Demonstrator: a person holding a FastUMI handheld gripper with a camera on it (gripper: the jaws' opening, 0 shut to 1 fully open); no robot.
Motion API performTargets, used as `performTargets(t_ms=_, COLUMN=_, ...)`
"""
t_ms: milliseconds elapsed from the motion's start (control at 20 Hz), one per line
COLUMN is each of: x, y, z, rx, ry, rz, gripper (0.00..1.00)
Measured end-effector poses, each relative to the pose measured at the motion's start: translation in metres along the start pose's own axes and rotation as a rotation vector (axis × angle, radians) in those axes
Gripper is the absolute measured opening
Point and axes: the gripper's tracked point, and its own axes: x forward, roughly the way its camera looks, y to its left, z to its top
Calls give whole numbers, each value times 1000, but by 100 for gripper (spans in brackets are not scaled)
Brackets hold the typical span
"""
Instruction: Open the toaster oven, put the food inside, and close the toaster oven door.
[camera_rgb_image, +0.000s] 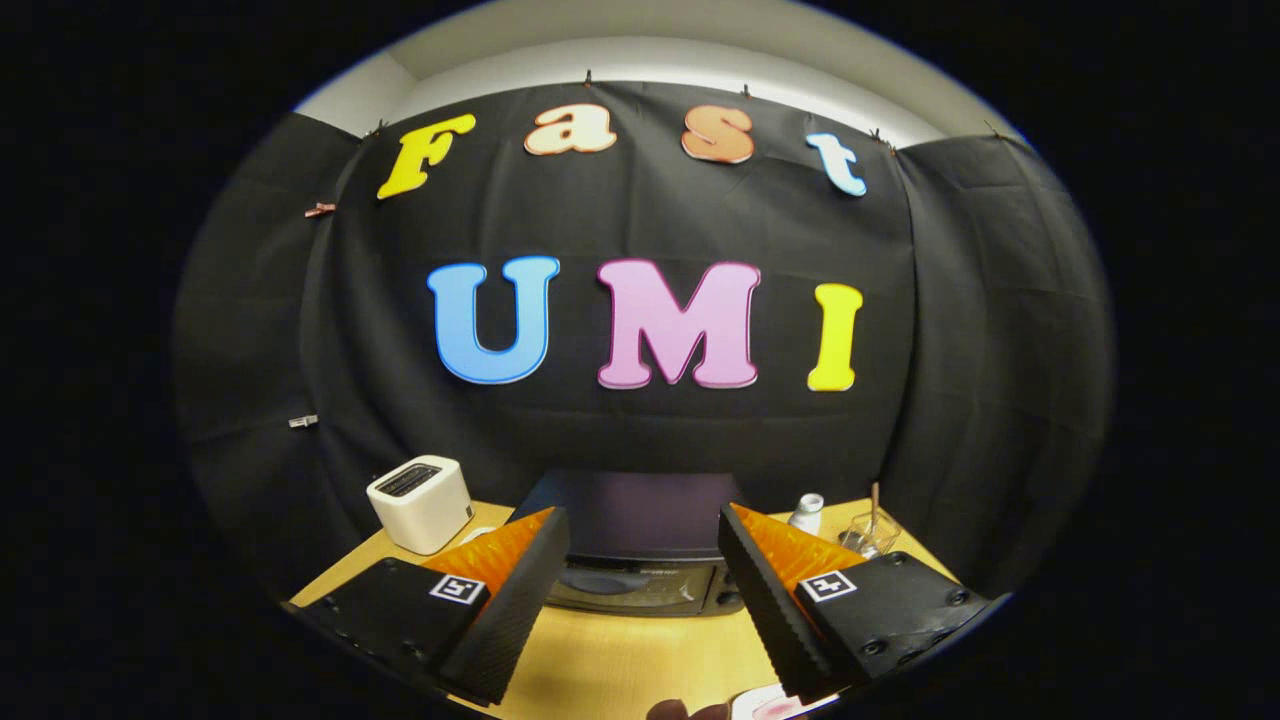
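Observation:
A dark toaster oven (640, 545) stands at the back of the wooden table (610, 660), straight beyond my fingers, with its glass door shut. My gripper (645, 555) is open, held above the table, and nothing is between its fingers. Close below the right finger lies a pale plate (765, 706) with a bit of brownish food (685, 711) beside it, both largely cut off.
A white pop-up toaster (420, 503) sits on the table to the left of the oven. To the right of the oven stand a small white bottle (806, 513) and a clear glass (870, 533) with a stick in it.

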Motion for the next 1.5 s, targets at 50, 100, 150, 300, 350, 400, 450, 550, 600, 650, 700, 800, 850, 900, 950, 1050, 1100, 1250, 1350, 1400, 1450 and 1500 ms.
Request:
performTargets(t_ms=50, x=13, y=4, z=-16, rx=15, ry=44, rz=-5, gripper=98)
performTargets(t_ms=100, x=25, y=8, z=-31, rx=33, ry=83, rz=-10, gripper=98)
performTargets(t_ms=150, x=37, y=11, z=-46, rx=37, ry=115, rz=-16, gripper=98)
performTargets(t_ms=300, x=74, y=21, z=-88, rx=15, ry=209, rz=-24, gripper=98)
performTargets(t_ms=350, x=85, y=24, z=-98, rx=19, ry=231, rz=-26, gripper=98)
performTargets(t_ms=400, x=93, y=26, z=-106, rx=31, ry=250, rz=-31, gripper=98)
performTargets(t_ms=450, x=102, y=30, z=-113, rx=55, ry=268, rz=-30, gripper=98)
performTargets(t_ms=550, x=119, y=35, z=-130, rx=85, ry=303, rz=-38, gripper=98)
performTargets(t_ms=600, x=125, y=34, z=-137, rx=87, ry=319, rz=-48, gripper=98)
performTargets(t_ms=650, x=130, y=33, z=-146, rx=91, ry=337, rz=-57, gripper=98)
performTargets(t_ms=700, x=132, y=31, z=-145, rx=84, ry=324, rz=-68, gripper=98)
performTargets(t_ms=800, x=140, y=31, z=-144, rx=95, ry=330, rz=-76, gripper=97)
performTargets(t_ms=850, x=143, y=31, z=-144, rx=96, ry=324, rz=-80, gripper=98)
performTargets(t_ms=900, x=144, y=33, z=-148, rx=83, ry=332, rz=-81, gripper=98)
performTargets(t_ms=950, x=144, y=34, z=-148, rx=52, ry=334, rz=-76, gripper=98)
performTargets(t_ms=1050, x=142, y=36, z=-152, rx=7, ry=334, rz=-67, gripper=98)
performTargets(t_ms=1100, x=139, y=35, z=-153, rx=9, ry=344, rz=-68, gripper=99)
performTargets(t_ms=1250, x=127, y=35, z=-158, rx=9, ry=362, rz=-70, gripper=99)
performTargets(t_ms=1350, x=116, y=35, z=-162, rx=15, ry=361, rz=-71, gripper=99)
performTargets(t_ms=1400, x=110, y=35, z=-166, rx=15, ry=363, rz=-73, gripper=99)
performTargets(t_ms=1450, x=104, y=34, z=-171, rx=16, ry=363, rz=-77, gripper=99)
performTargets(t_ms=1500, x=97, y=35, z=-174, rx=15, ry=360, rz=-79, gripper=100)
